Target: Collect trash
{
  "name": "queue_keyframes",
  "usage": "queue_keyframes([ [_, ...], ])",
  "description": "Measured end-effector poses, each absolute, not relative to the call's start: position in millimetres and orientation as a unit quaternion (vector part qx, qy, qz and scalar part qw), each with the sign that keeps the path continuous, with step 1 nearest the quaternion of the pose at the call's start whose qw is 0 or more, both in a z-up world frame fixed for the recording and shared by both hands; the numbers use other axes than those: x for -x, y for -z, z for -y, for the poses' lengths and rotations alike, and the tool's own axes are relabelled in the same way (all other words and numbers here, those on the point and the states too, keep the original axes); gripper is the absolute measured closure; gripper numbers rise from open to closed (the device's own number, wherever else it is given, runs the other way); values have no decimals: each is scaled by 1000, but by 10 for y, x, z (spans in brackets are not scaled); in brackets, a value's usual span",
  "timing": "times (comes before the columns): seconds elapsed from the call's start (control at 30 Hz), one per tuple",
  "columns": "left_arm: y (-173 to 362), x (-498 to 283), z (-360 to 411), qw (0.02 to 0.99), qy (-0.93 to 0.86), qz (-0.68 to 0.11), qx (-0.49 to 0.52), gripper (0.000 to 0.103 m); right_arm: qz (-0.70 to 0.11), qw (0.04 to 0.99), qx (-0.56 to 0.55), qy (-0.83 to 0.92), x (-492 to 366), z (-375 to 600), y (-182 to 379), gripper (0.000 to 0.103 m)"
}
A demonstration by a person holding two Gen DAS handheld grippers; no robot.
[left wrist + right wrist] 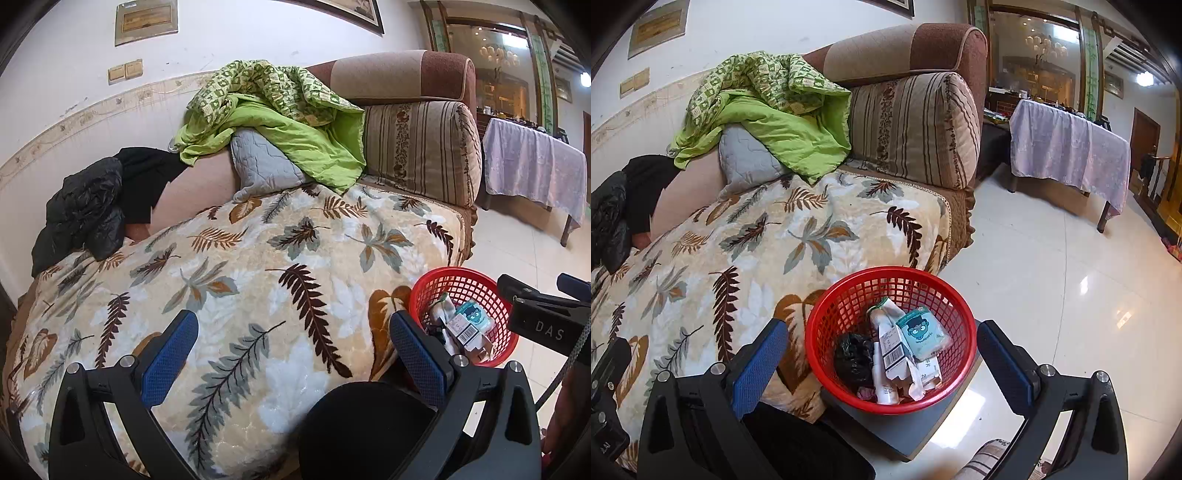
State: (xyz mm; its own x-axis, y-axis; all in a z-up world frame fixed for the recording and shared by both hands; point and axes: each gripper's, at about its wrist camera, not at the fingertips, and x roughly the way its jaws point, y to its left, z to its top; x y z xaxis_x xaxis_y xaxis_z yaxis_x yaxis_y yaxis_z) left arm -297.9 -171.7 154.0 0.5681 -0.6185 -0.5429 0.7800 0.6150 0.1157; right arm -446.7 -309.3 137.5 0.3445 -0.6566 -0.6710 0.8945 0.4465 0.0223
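**K:** Checking fingers first. Left gripper (293, 354): blue pads (168, 356) spread wide, nothing between them. It hangs over the leaf-print blanket (229, 266) on the sofa.

**M:** Right one?

**K:** Right gripper (882, 365): jaws also wide apart, holding nothing. The red basket (849, 295) sits between its fingers in view, lower down, no contact visible.

**M:** Basket location?

**K:** On a dark grey low surface (905, 432) just beside the sofa's front edge, over the glossy tiled floor (1052, 295). In the left wrist view the basket is at lower right, partly behind the right finger pad.

**M:** Contents?

**K:** Crumpled black bag (853, 354) at left, white tube (882, 369) with a barcoded carton (895, 354) in the middle, teal tissue pack (923, 332) with a cartoon face leaning on top toward the right. Something pinkish at the bottom, can't tell what.

**M:** Around it?

**K:** Green quilt (768, 110) heaped over a grey cushion (746, 158) at the sofa back, striped bolster (912, 125) against the brown armrest. Black jacket (85, 206) at the far left end. Table with a pale lilac cloth (1071, 155) stands well apart across the floor.
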Motion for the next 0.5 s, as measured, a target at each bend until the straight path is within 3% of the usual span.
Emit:
queue_keyframes([
  [0.5,-1531,2994,1731,868,403,-231,-176,0,-308,793,-198,487,4459,3106,-1346,0],
])
